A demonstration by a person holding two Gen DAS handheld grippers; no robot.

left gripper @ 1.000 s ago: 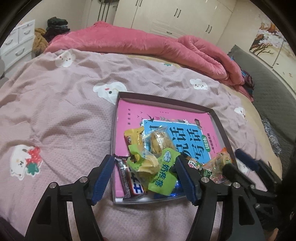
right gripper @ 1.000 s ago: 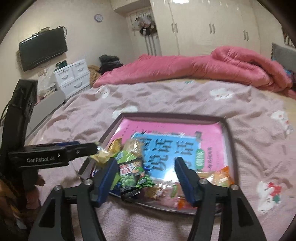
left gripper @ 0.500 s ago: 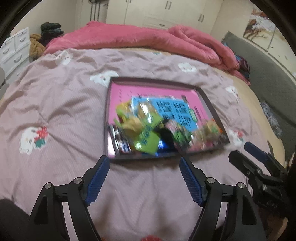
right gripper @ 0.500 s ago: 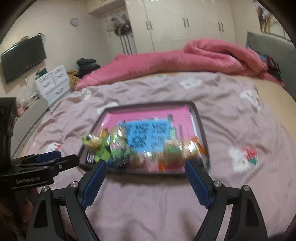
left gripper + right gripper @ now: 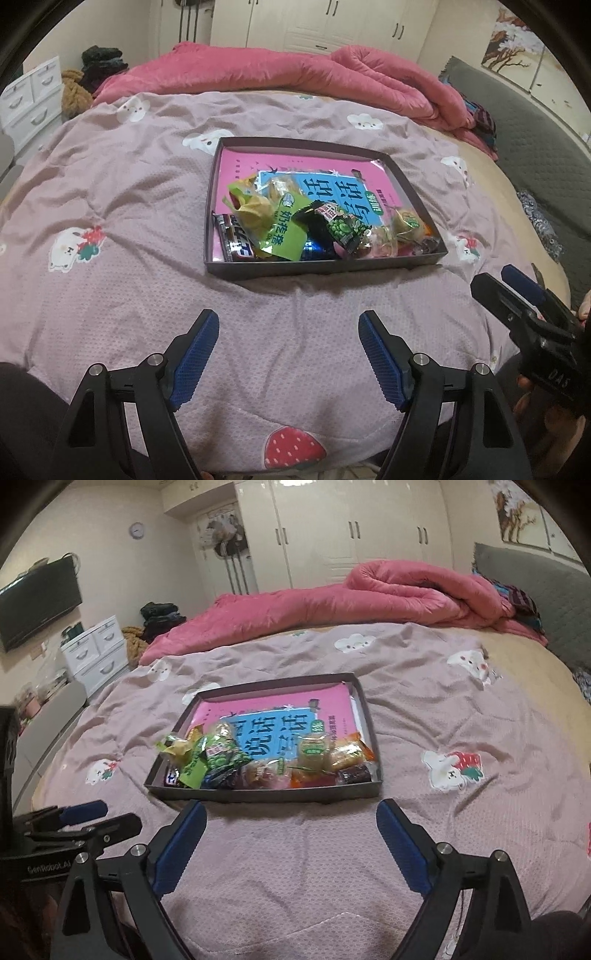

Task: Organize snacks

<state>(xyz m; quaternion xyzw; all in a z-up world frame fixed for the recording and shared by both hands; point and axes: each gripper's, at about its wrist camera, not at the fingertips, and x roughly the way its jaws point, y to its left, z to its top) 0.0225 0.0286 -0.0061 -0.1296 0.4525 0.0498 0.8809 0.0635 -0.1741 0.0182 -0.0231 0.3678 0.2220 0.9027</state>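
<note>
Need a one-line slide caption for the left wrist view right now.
Left gripper, jaws open and empty, above the mauve bedspread, facing the shallow tray of snack packets.

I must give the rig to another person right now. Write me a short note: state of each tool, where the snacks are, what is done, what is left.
Left tool: open, empty, above the bedspread, short of the tray.
Right tool: open, empty, jaws have just been opening, also short of the tray.
Snacks: all piled at the near end of the dark tray, lying on a pink and blue book. None visible on the bedspread.
Done: snacks are in the tray.
Left: perhaps tidy the loose heap; nothing else visible.
</note>
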